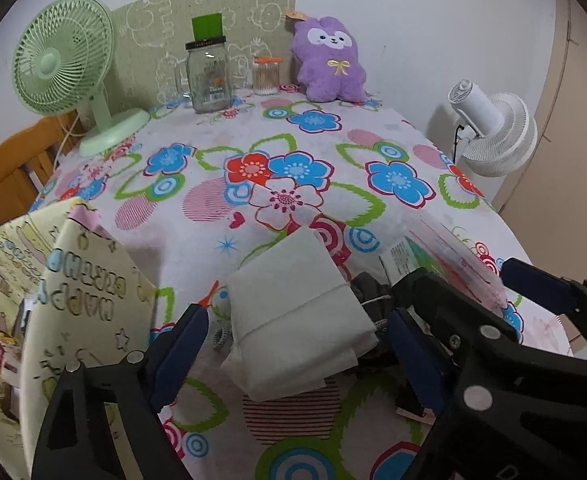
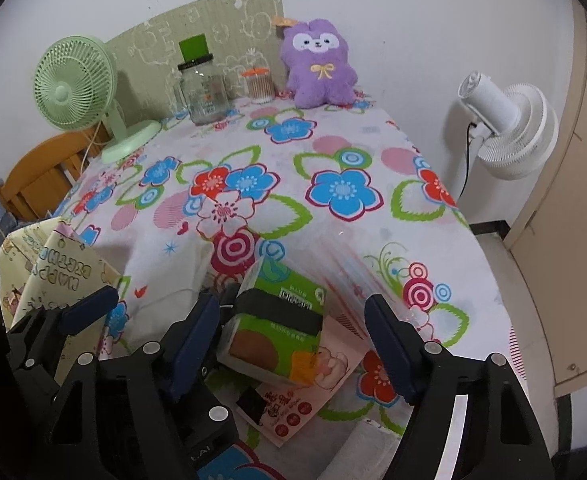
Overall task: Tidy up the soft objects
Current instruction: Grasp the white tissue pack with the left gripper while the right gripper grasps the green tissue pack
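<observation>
- White folded cloth [image 1: 299, 320] lies flat on the flowered tablecloth [image 1: 253, 152] in the lower centre of your left wrist view, between the two blue pads of your left gripper [image 1: 297, 342].
- Your left gripper's jaws stand wide; the pads sit either side of the cloth, and whether they touch it cannot be told. Nothing is clamped.
- Just right of the cloth in that view, a dark knitted item [image 1: 369, 292] shows beside the right-hand pad, partly hidden.
- Your right gripper [image 2: 293, 340] occupies the lower part of the right wrist view, jaws wide, with a green tissue pack [image 2: 277, 332] between the pads. A black band crosses the pack. It rests tilted on a pink printed packet [image 2: 313, 396]; neither pad is seen closing on it.
- A yellow "Happy Birthday" paper bag [image 1: 65, 304] stands at the lower left of both views, near your left gripper.
- A purple plush toy [image 1: 329, 60] sits upright at the upper centre, at the far table edge against the wall, well apart from both grippers.
- Beside the plush stand a small cotton-swab jar [image 1: 266, 76] and a glass mug jar [image 1: 207, 80] with a black lid.
- A green desk fan [image 1: 65, 64] stands at the upper left; a white fan [image 1: 493, 132] stands off the table at the right.
- A wooden chair [image 1: 13, 172] shows at the left edge.
</observation>
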Motion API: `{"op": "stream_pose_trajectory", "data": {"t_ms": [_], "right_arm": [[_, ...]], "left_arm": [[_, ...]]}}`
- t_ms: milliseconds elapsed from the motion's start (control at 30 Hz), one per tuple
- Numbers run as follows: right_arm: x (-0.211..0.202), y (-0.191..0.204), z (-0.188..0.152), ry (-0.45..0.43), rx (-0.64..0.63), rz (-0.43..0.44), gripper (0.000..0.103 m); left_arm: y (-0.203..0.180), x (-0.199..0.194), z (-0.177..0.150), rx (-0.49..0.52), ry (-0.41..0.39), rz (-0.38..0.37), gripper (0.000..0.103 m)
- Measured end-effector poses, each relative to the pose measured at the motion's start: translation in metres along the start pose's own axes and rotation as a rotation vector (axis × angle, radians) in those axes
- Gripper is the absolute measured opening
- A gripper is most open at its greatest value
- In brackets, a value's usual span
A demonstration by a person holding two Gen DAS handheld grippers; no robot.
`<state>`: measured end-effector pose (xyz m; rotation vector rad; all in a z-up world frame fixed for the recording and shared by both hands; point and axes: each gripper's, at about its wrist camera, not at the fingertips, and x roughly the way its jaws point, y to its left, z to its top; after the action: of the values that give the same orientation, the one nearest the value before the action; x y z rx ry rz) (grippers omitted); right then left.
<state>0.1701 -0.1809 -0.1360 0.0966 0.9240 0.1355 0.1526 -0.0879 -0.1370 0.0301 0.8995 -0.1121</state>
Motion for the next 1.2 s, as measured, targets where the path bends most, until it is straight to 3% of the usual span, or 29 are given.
{"op": "stream_pose_trajectory", "data": {"t_ms": [400,633,867,1200], "right_arm": [[0.021,-0.007,0.0,0.052,0.051,0.022,0.077],[0.026,-0.007,-0.003,0.071,0.066,0.039,0.052],[0.024,-0.007,-0.005,0.071,0.059,0.045,0.045],[0.014,-0.004,-0.004,0.054,0.052,0.064,0.044]], "left_arm": [[-0.005,0.002,-0.002,0.038,0.016,-0.048,0.085],[-0.011,0.0,-0.005,0.072,0.022,-0.08,0.075],[-0.014,-0.006,-0.007,0.094,0.019,-0.113,0.053],[-0.015,-0.014,-0.006,0.114,0.012,-0.128,0.019]]}}
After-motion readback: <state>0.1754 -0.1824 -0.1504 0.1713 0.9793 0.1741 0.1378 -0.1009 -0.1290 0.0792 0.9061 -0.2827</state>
